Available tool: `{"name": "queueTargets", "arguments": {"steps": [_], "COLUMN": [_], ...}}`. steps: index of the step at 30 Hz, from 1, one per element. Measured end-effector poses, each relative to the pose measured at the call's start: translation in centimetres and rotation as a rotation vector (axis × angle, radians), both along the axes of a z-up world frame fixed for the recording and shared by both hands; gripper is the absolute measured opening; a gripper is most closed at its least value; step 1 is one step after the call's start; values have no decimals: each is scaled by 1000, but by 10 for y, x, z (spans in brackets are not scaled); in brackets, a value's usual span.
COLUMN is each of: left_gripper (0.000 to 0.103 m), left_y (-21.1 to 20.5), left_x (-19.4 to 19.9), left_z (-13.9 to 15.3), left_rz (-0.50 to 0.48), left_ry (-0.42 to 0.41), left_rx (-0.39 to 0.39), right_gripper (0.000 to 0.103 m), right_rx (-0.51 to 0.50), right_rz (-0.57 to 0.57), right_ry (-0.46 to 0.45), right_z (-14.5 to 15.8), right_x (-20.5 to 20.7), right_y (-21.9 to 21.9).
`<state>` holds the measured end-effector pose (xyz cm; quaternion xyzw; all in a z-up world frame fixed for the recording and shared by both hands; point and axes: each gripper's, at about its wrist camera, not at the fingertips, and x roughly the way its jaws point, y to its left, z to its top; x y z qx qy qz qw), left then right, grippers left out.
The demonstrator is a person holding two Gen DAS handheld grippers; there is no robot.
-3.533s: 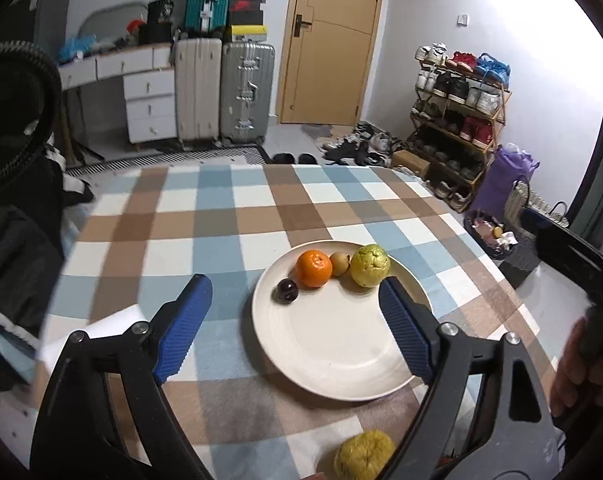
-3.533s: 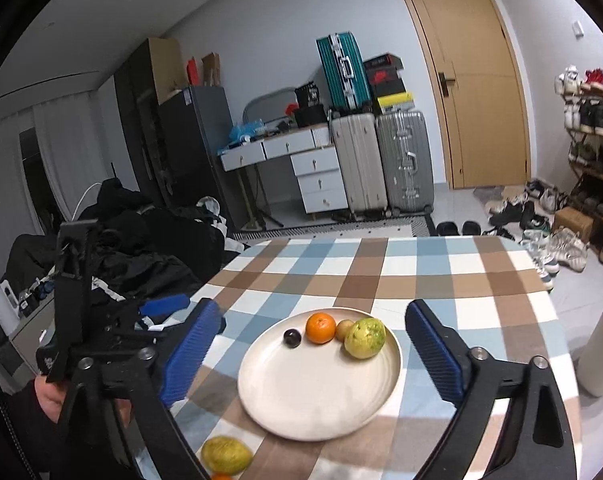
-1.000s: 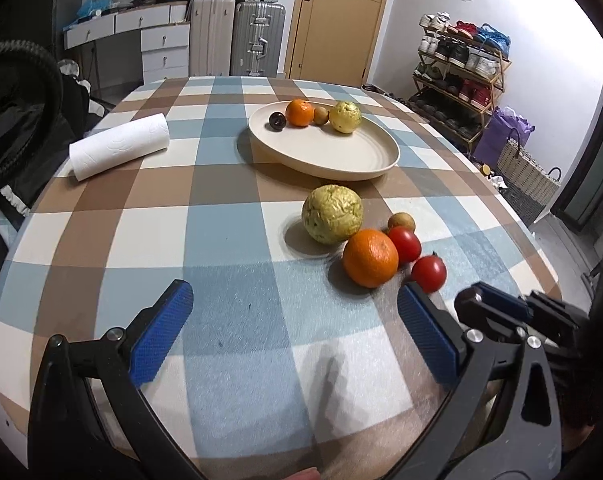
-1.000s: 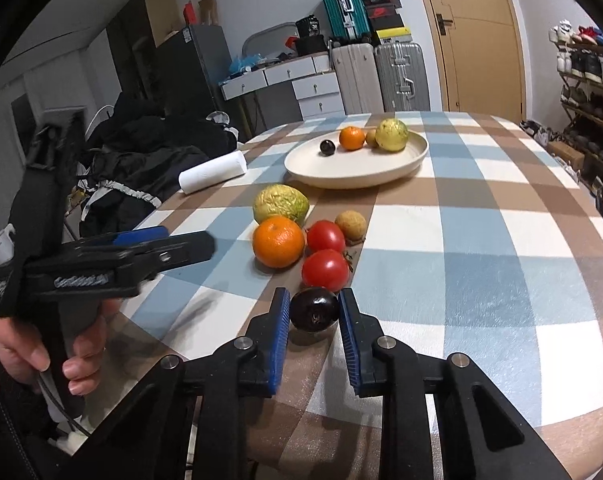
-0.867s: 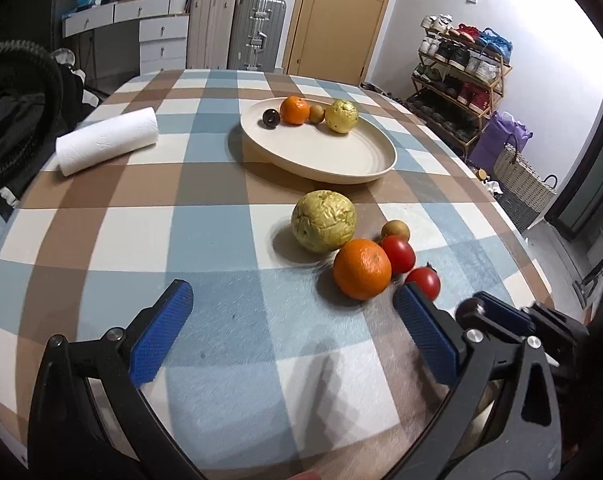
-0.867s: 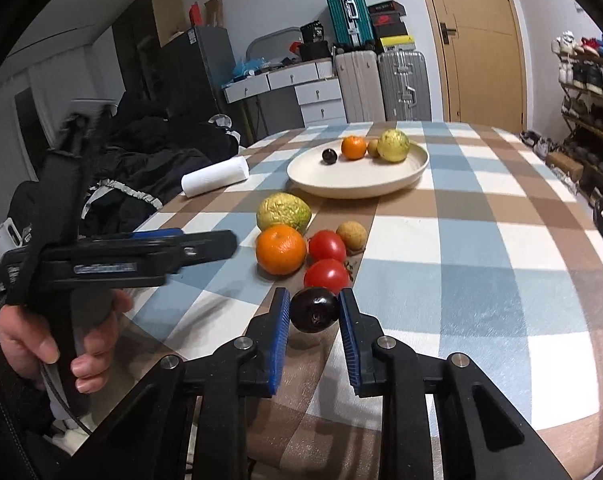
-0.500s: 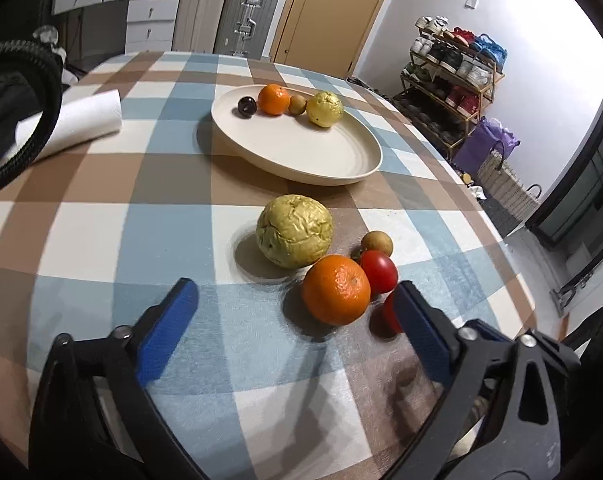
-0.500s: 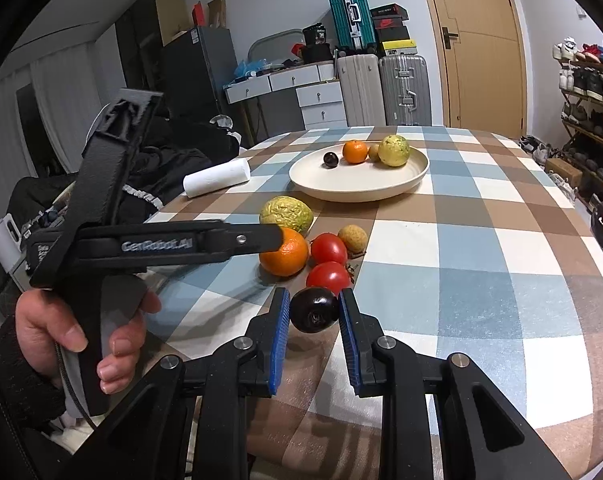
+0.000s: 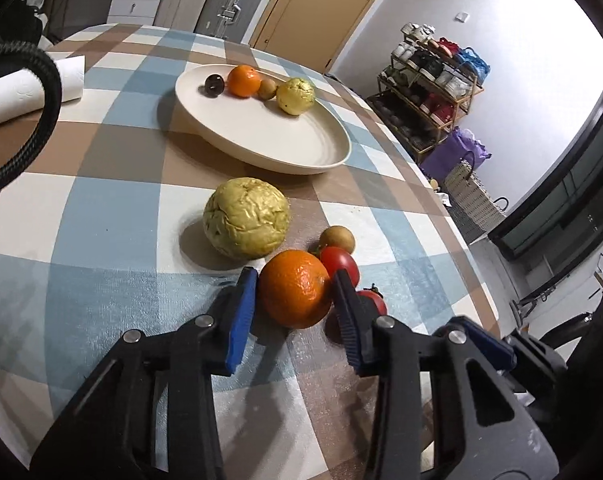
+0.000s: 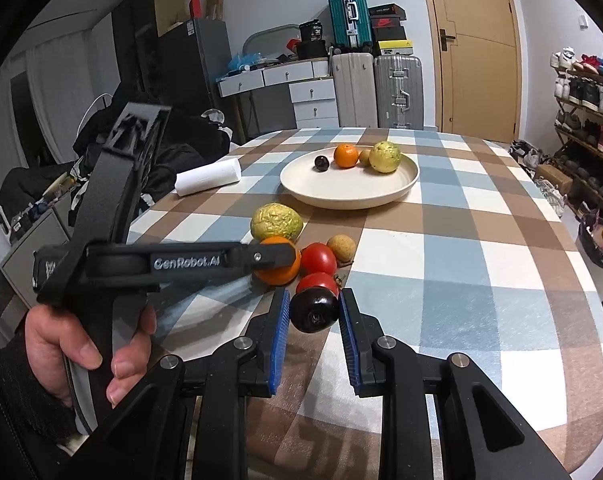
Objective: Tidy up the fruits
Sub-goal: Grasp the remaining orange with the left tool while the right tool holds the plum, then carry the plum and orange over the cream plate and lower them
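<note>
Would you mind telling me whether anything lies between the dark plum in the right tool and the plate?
Yes. The plum has two tomatoes, an orange and a wrinkled yellow fruit on the cloth before the plate; lifted over them, nothing blocks it.

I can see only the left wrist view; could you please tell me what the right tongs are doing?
Observer: The right tongs are shut on a dark plum.
Operator: Where is that plum relative to my orange?
Observer: In the right wrist view it sits slightly right of the orange, just in front of the nearer tomato.
Operator: How do my left tongs look from there?
Observer: They reach the orange from the left, and a bare hand grips their handle.
</note>
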<state>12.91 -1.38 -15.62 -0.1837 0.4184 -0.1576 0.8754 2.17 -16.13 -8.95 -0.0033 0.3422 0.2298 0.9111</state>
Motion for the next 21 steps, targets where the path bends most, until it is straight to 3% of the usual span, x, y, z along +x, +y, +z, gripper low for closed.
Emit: {"name": "queueTargets", "arguments": {"steps": [9,15,21], "left_gripper": [35,35,35], "left_y": [11,33,42], "left_x": [-12,-18,-5], "left_z": [-1,16,31], "left_rz": [-24,-15,-24], "left_ry": [-30,-60,-75], "left_rx": [-21,-45,-54], "right_gripper": [25,25,25], "right_rx": [5,42,132], "right_rz": [-36,-17,-27], "right_ry": [8,1,-1], "right_z": [6,18,31], "right_x": [8,24,56], "right_y": [-3,-3,-11]}}
